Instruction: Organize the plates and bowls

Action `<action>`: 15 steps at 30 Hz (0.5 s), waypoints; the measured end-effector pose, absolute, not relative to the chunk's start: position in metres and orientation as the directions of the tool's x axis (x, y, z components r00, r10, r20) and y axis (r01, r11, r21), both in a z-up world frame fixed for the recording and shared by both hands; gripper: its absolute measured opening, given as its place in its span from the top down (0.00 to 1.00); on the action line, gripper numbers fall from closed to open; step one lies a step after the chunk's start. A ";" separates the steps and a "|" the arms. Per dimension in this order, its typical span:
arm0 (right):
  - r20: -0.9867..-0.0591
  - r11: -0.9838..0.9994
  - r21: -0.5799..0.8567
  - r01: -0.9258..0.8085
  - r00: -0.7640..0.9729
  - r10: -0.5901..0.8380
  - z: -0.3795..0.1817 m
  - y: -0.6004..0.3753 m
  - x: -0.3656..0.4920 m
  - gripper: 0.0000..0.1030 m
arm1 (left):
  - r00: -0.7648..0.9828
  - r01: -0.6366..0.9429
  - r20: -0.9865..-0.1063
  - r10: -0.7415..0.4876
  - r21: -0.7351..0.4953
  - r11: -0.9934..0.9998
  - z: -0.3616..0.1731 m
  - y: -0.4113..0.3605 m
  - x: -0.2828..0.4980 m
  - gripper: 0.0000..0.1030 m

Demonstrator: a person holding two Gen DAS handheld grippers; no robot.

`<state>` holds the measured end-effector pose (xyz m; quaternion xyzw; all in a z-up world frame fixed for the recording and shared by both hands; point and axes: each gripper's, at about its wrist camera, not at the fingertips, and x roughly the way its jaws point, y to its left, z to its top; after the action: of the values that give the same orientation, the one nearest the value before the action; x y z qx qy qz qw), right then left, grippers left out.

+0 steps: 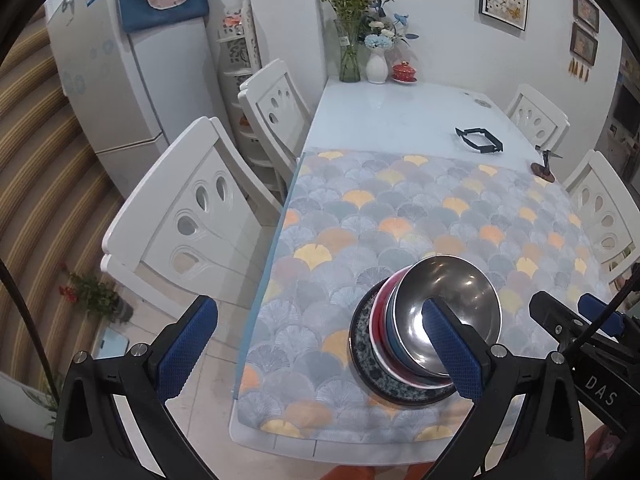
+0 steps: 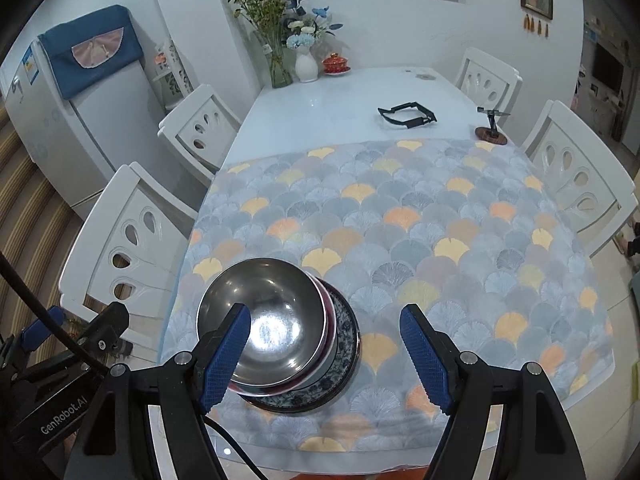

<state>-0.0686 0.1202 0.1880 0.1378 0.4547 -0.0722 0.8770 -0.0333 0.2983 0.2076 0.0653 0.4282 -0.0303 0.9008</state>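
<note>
A stack of dishes stands near the front left of the patterned cloth [image 2: 400, 220]. A blue-patterned plate [image 2: 346, 344] [image 1: 370, 360] lies at the bottom, with a red-and-white bowl [image 1: 378, 316] and a blue bowl [image 1: 394, 322] on it. A shiny steel bowl [image 2: 272, 304] [image 1: 460, 300] sits on top. My right gripper [image 2: 326, 356] hovers open over the stack; its left pad [image 2: 226, 356] overlaps the steel bowl's rim, and the right pad stays apart. My left gripper [image 1: 320, 348] is open wide at the stack's left, one finger [image 1: 452, 352] in front of the steel bowl.
White chairs [image 2: 132, 240] line both sides of the table. At its far end stand flower vases [image 2: 306, 64] and a red lidded cup [image 2: 335, 63]. A black frame [image 2: 408, 116] and a small stand [image 2: 491, 132] lie on the bare top. A fridge [image 1: 120, 80] stands left.
</note>
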 end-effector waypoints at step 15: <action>-0.827 0.947 0.179 0.266 0.562 -0.001 0.182 0.116 -0.067 0.27 | 0.653 0.113 -0.758 0.008 0.108 0.988 0.210 0.295 -0.029 0.01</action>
<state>-0.0667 0.1161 0.1822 0.1435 0.4619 -0.0766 0.8719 -0.0286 0.2949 0.2100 0.0727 0.4158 -0.0289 0.9061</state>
